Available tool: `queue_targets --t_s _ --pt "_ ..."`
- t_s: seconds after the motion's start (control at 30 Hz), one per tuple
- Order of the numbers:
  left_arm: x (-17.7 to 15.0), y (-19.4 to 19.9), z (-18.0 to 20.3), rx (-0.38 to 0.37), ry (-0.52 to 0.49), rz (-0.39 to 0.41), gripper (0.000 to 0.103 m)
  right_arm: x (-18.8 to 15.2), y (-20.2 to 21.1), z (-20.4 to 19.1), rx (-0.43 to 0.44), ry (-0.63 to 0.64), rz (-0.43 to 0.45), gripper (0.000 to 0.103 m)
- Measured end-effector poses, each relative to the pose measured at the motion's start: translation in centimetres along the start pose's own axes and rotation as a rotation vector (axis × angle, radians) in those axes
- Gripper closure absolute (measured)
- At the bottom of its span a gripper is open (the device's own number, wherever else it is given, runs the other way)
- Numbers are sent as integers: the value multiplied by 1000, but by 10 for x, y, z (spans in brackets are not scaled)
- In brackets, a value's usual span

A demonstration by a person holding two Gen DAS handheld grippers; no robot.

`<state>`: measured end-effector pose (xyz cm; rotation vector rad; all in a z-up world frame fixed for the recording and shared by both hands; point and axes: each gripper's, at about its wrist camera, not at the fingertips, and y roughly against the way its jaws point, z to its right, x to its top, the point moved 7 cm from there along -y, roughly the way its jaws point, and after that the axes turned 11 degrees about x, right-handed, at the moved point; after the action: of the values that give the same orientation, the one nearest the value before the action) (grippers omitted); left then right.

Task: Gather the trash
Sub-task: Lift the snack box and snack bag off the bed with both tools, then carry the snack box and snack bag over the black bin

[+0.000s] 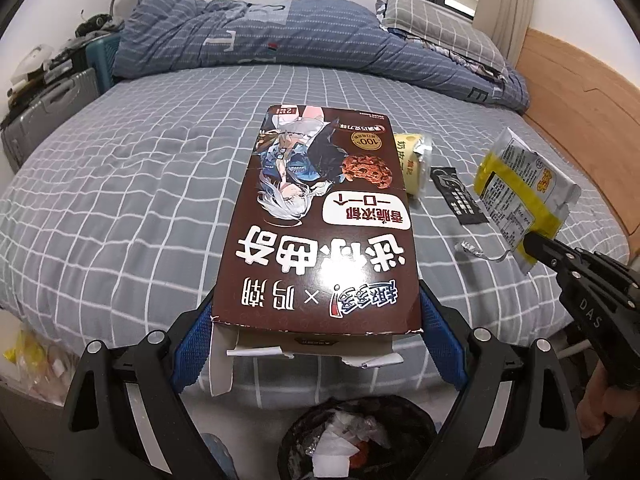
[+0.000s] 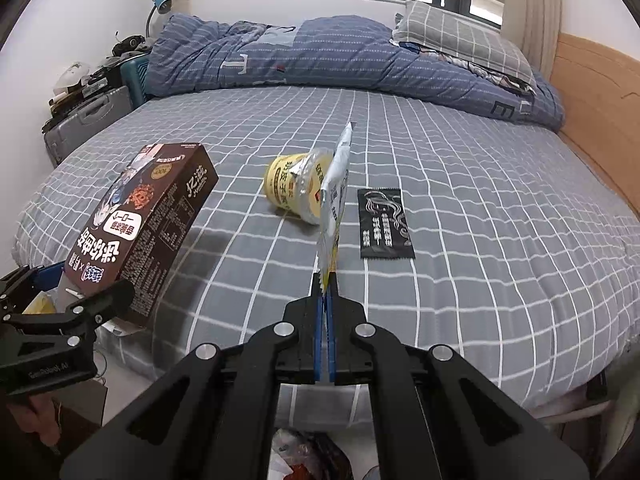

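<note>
A brown cookie box (image 1: 320, 220) is held above the bed's near edge, my left gripper (image 1: 316, 320) shut on its torn near end with a blue pad on each side. The right wrist view shows the same box (image 2: 148, 216) tilted up in the left gripper (image 2: 80, 304). My right gripper (image 2: 325, 300) is shut on a yellow and silver snack wrapper (image 2: 334, 196), which hangs edge-on in the air; the wrapper (image 1: 516, 192) and right gripper (image 1: 536, 246) appear at right. A yellow cup (image 2: 296, 184) lies on its side beside a black sachet (image 2: 384, 224).
A black trash bin (image 1: 360, 436) with rubbish in it stands below both grippers. A small foil scrap (image 1: 470, 249) lies on the checked sheet. A blue quilt (image 2: 320, 56) and pillow (image 2: 460, 36) fill the far side, a grey suitcase (image 2: 88, 120) stands left, a wooden headboard (image 2: 600, 92) right.
</note>
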<state>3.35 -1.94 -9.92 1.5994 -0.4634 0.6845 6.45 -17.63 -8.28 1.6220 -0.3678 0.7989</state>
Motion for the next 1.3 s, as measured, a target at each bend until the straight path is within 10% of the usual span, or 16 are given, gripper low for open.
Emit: queue_targets --t_s 1.3 --pt "-123 107 2 -15 -26 -60 15 -121 99 -50 17 -8 -73 102"
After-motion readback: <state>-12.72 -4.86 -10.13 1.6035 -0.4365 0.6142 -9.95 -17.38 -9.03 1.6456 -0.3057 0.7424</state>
